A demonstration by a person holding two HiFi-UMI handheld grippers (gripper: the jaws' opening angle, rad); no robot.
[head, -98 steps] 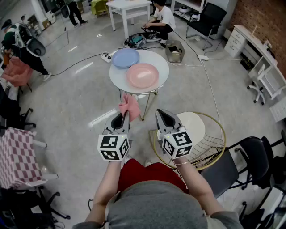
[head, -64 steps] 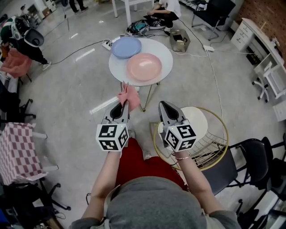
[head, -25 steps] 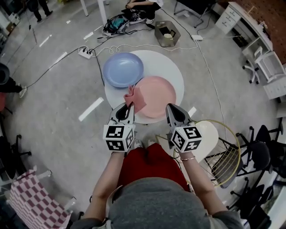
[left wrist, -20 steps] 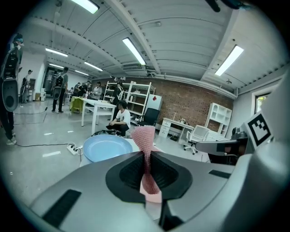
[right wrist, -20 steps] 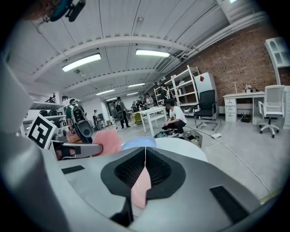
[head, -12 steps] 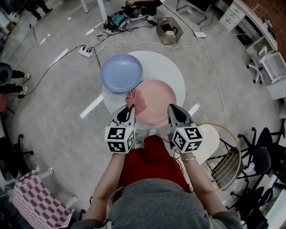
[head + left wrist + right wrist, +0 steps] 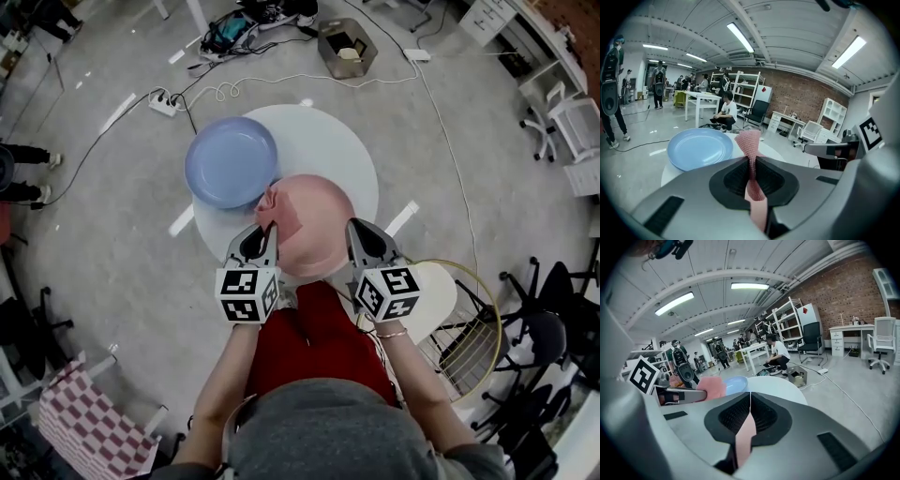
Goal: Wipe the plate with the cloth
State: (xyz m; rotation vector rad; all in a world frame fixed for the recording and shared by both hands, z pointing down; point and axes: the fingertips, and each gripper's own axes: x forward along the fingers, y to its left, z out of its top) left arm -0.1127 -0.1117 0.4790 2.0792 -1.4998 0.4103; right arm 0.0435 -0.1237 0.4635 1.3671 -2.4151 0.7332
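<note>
Your left tongs (image 7: pixel 269 227) are clamped on the pink cloth (image 7: pixel 282 212). In the left gripper view the cloth (image 7: pixel 750 140) is pinched in a narrow fold between the two jaws and stands up beyond their tips. From the head view, that cloth hangs over the left part of the pink plate (image 7: pixel 322 230), though you cannot tell from any view whether it touches the plate's surface. Your right tongs (image 7: pixel 353 227) are at the plate's right rim with the jaws pressed together and nothing between them; in the right gripper view the jaws (image 7: pixel 750 398) meet in a thin line. That view also shows the cloth (image 7: pixel 710 386) off to the left, held at the tip of your other gripper. The pink plate sits on the near side of the round white desk (image 7: pixel 323 141), and the blue plate (image 7: pixel 230 161) lies just beside it, further away and to the left. A gold wire basket (image 7: pixel 472 323) stands on the floor to your right, and cables (image 7: pixel 234 89) trail across the floor beyond the desk.
</note>
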